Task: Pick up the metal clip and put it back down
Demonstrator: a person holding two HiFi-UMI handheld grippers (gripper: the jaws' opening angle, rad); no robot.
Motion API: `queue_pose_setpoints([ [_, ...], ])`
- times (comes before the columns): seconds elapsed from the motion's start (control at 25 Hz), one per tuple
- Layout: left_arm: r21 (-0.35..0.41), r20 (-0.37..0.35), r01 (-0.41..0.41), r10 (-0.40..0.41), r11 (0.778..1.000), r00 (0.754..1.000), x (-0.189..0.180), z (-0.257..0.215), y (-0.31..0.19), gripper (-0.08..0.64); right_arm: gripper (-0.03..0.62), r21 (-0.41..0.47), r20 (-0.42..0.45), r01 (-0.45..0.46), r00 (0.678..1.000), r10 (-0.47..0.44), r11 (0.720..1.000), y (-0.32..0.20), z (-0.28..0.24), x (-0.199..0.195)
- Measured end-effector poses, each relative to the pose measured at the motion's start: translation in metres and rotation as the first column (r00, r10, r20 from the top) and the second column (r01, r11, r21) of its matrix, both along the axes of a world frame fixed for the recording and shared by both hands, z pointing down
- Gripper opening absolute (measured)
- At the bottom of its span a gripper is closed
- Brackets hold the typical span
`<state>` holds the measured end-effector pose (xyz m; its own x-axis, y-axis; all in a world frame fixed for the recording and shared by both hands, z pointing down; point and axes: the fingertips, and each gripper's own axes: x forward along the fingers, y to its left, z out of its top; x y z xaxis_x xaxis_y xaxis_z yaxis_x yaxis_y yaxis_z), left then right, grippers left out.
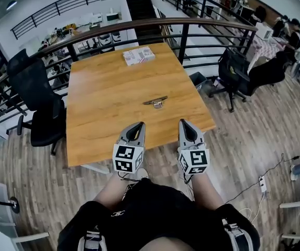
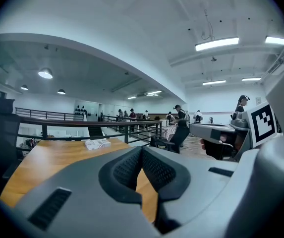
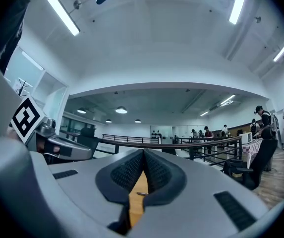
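1. Mezzanine office with plank floor. Curved railing [image 1: 139, 27] behind an orange-brown wooden table [image 1: 97, 119]. Black chair [image 1: 37, 98] at the table's left side. People at desks far off.
2. Metal clip [image 1: 155, 102] flat on the table, roughly mid-surface, long axis running left to right. Well apart from the white packet [image 1: 139, 55] at the far edge. Touched by neither tongs.
3. Left tongs [image 1: 137, 125] over the near table edge, pointing forward. Ribbed pads pressed together at the tip, nothing between them.
4. Right tongs [image 1: 185, 123] just beside the left, also at the near edge. Fully closed and empty. Clip ahead of it and slightly to its left.
5. Judged stage: pick-up not yet begun. Approach, opening and descent all yet to come.
6. Risk: arriving at the clip with pads closed. Would shove it across the table instead of straddling it. Cause: opening too late.
7. Risk: pads scraping the table, or catching only a thin edge. Cause: clip very low and flat, little height to bite on. Likely result: clip pivoting or dropping out on the lift.
8. Risk: slip in the grip. Cause: smooth metal under light closing force.
9. Risk: bounce or skid at set-down. Cause: release from above the surface rather than at contact. Table edges well apart from the clip, so a fall to the floor judged unlikely.
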<state>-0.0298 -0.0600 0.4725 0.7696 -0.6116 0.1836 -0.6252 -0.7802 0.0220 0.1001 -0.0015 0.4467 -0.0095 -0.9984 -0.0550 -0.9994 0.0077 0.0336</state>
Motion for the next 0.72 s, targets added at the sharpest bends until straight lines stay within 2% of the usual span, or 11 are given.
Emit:
queue_pose_setpoints([
  [0.24,-0.017,-0.004,-0.021,0.021,1.000,1.000,-0.001,-0.007,-0.097,0.018,0.014,-0.019,-0.009,-0.005,1.000,0.005,1.000,-0.097,-0.011,-0.004],
  [0.44,-0.028,-0.016,-0.006,0.006,1.000,1.000,-0.008,-0.003,-0.175,0.018,0.014,-0.042,-0.025,-0.007,1.000,0.006,0.999,-0.172,-0.003,-0.007],
  [0.72,-0.051,-0.002,-0.005,0.005,0.999,1.000,-0.014,0.008,-0.254,0.018,0.014,-0.048,-0.044,-0.044,0.998,0.042,0.998,-0.249,-0.002,0.002],
])
